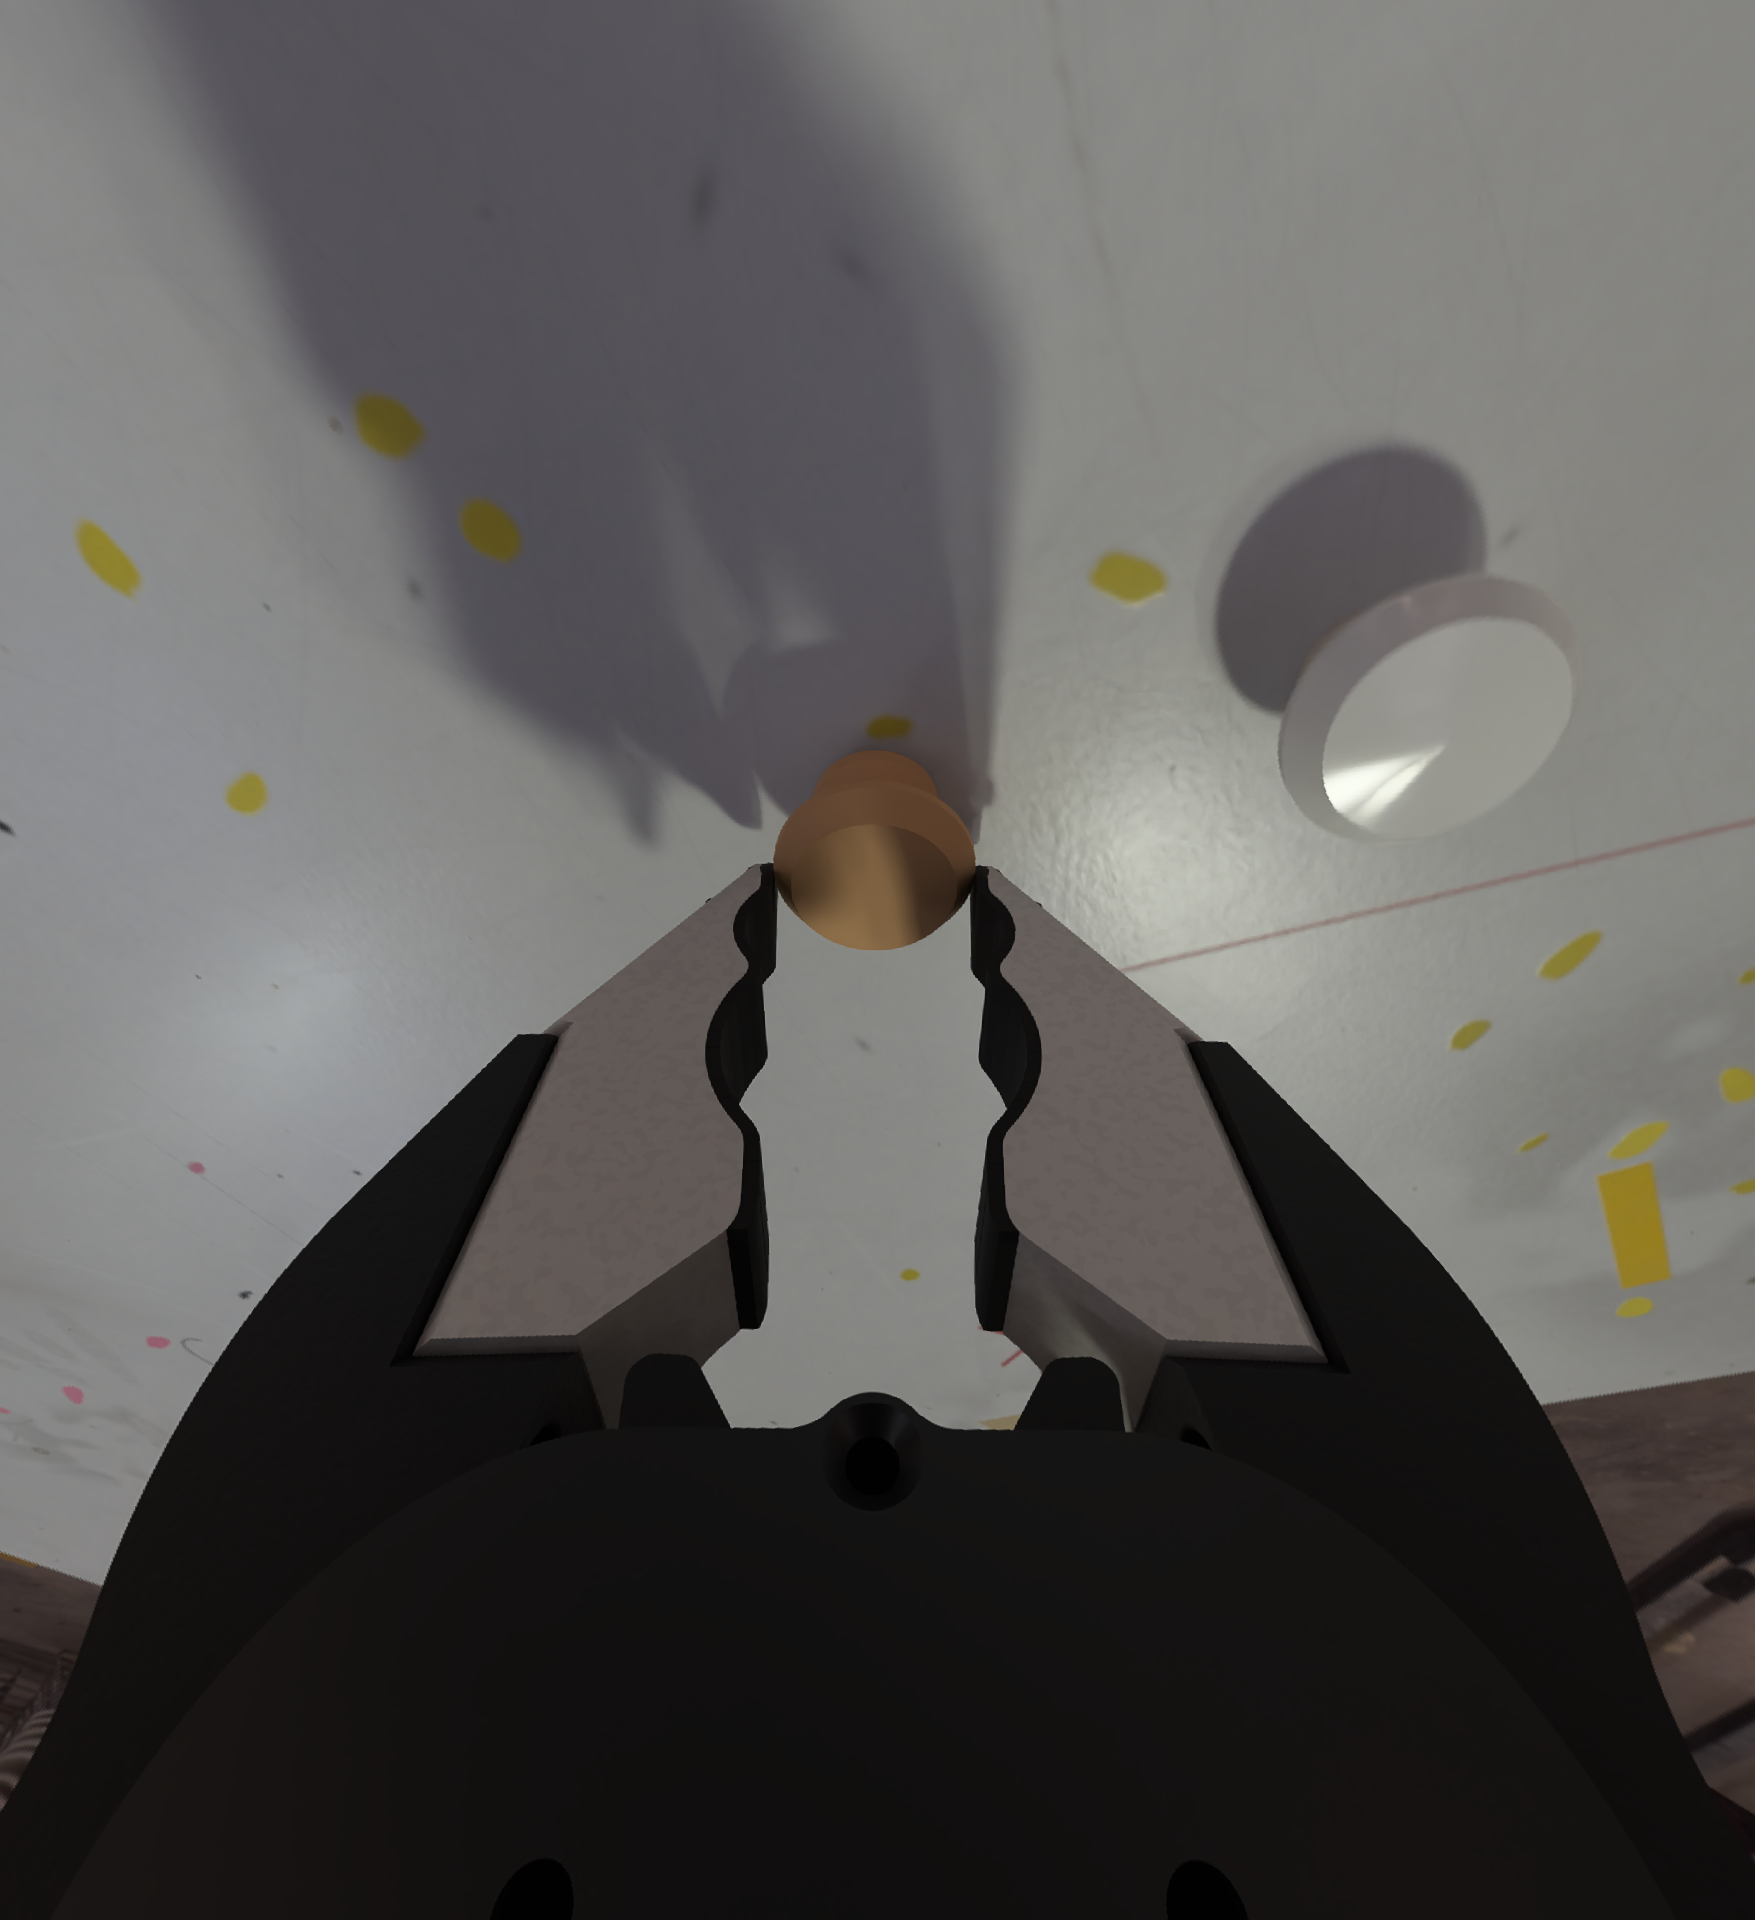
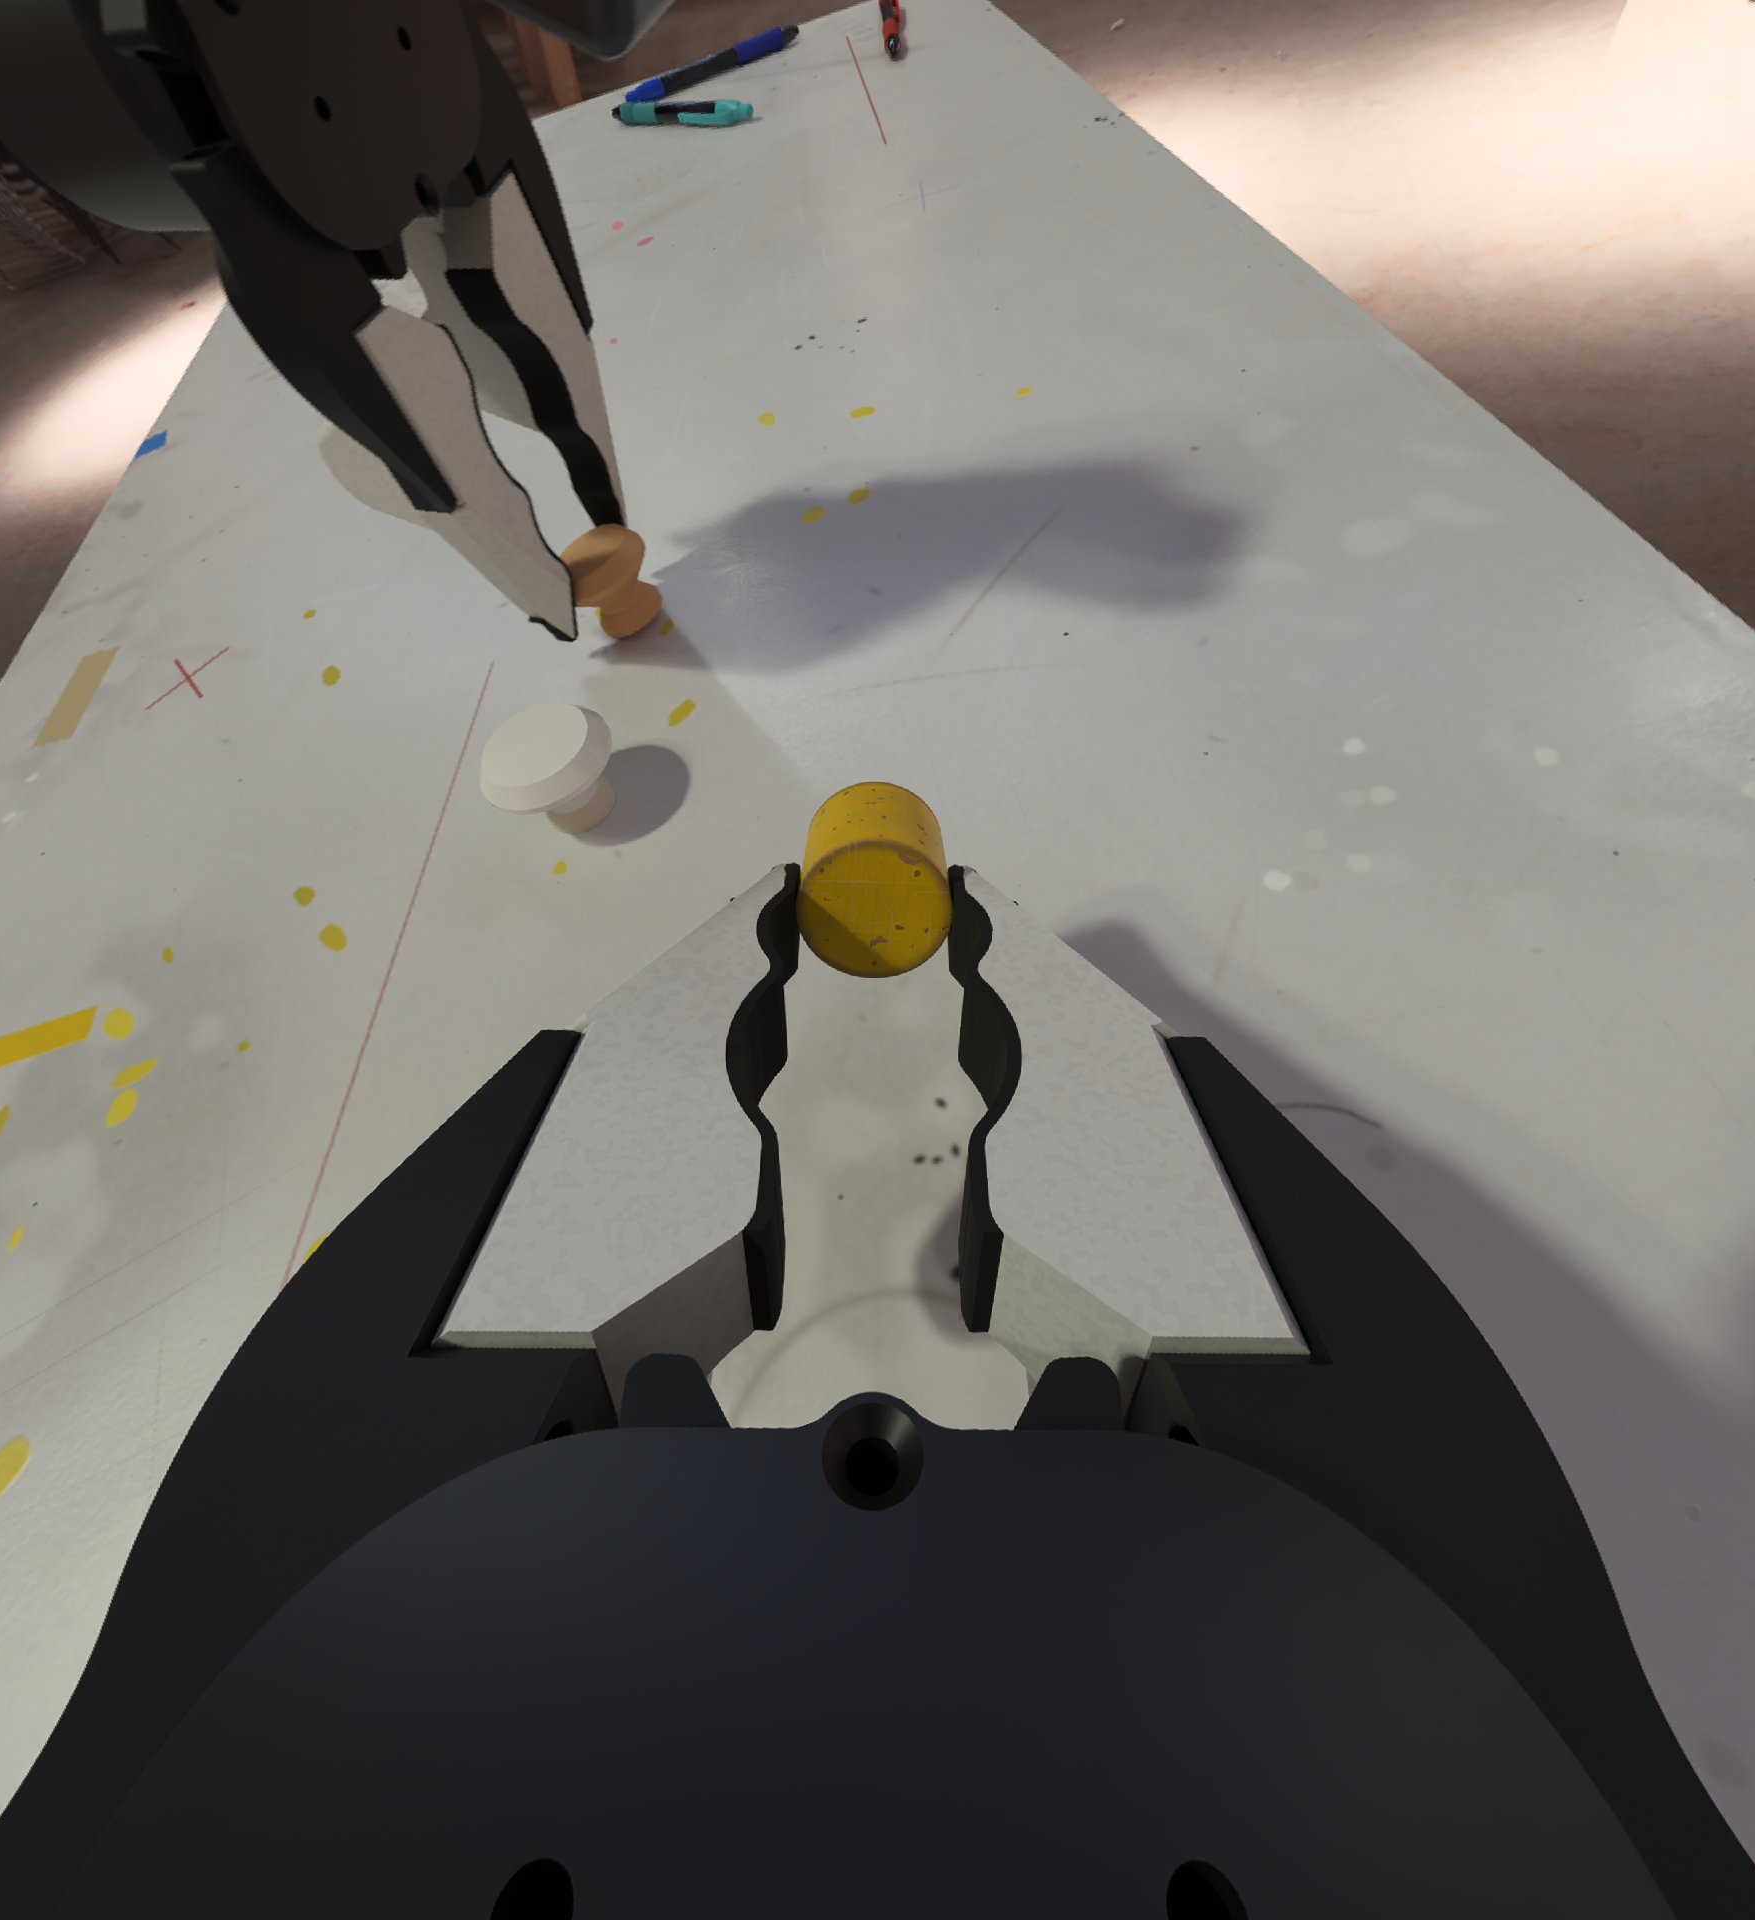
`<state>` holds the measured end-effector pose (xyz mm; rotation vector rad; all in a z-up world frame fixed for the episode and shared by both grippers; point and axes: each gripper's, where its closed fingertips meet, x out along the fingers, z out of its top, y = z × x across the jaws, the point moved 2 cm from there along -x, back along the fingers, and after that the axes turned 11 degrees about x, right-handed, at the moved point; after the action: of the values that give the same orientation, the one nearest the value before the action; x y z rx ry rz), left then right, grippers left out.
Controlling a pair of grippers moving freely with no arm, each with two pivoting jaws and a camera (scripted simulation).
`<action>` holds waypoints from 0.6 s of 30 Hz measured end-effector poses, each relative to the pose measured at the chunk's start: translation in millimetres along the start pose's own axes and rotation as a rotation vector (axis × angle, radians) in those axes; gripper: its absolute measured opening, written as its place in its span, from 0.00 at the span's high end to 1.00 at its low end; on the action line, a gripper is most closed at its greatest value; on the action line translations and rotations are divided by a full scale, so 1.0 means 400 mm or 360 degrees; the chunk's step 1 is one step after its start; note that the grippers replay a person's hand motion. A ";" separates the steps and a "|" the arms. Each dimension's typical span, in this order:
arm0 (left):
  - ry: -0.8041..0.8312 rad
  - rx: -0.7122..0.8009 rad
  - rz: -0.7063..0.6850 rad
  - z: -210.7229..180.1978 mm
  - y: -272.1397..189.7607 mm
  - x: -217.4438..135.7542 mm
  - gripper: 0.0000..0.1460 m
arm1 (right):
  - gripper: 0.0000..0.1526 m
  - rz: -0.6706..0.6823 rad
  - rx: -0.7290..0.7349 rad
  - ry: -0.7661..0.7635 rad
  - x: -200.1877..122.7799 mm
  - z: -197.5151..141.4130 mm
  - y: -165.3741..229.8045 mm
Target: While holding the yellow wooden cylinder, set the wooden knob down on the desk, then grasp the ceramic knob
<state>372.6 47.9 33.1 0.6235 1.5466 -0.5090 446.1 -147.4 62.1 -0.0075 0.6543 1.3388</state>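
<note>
My left gripper (image 1: 873, 883) is shut on the tan wooden knob (image 1: 873, 878), pinching its head at the fingertips, with the knob's stem pointing down at the white desk (image 1: 333, 987). In the right wrist view the left gripper (image 2: 592, 571) holds the wooden knob (image 2: 618, 587) at or just above the desk surface; I cannot tell if it touches. The white ceramic knob (image 1: 1424, 717) lies on the desk to the right of it, and shows in the right wrist view (image 2: 546, 769) too. My right gripper (image 2: 873, 883) is shut on the yellow wooden cylinder (image 2: 873, 904), held above the desk.
The desk is white with yellow paint spots and thin red lines. A blue pen (image 2: 712, 62), a teal marker (image 2: 686, 112) and a red pen (image 2: 891, 26) lie at its far end. The desk edge (image 2: 1475, 416) runs along the right, with floor beyond.
</note>
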 end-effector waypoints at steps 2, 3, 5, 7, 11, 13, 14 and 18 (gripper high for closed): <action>0.0009 0.0011 -0.0009 -0.016 -0.012 0.000 0.75 | 0.82 -0.0001 0.0000 0.0002 0.000 0.000 0.000; 0.0014 0.0016 -0.0014 -0.025 -0.017 0.001 0.75 | 0.82 -0.0002 0.0000 0.0003 0.001 -0.001 0.000; 0.0022 0.0015 -0.0015 -0.039 -0.023 0.000 0.75 | 0.82 -0.0003 -0.0001 0.0005 0.001 -0.001 0.000; 0.0009 0.0006 -0.0010 -0.047 -0.024 -0.008 0.75 | 0.82 -0.0003 -0.0001 0.0007 0.001 -0.001 0.000; -0.0089 -0.0015 0.0021 -0.023 -0.003 -0.043 0.75 | 0.82 -0.0004 -0.0001 0.0009 0.001 -0.001 0.000; -0.0093 -0.0029 0.0038 0.000 0.017 -0.051 0.75 | 0.82 -0.0004 -0.0001 0.0012 0.002 -0.002 0.000; -0.0082 -0.0032 0.0052 0.013 0.026 -0.051 0.75 | 0.82 -0.0005 -0.0001 0.0014 0.002 -0.002 0.000; 0.0049 0.0012 0.0000 0.050 0.035 -0.024 0.75 | 0.82 -0.0003 0.0000 0.0014 0.002 -0.002 0.000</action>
<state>397.0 44.7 41.8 0.6398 1.5746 -0.5073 446.0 -147.0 61.0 -0.0138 0.6613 1.3375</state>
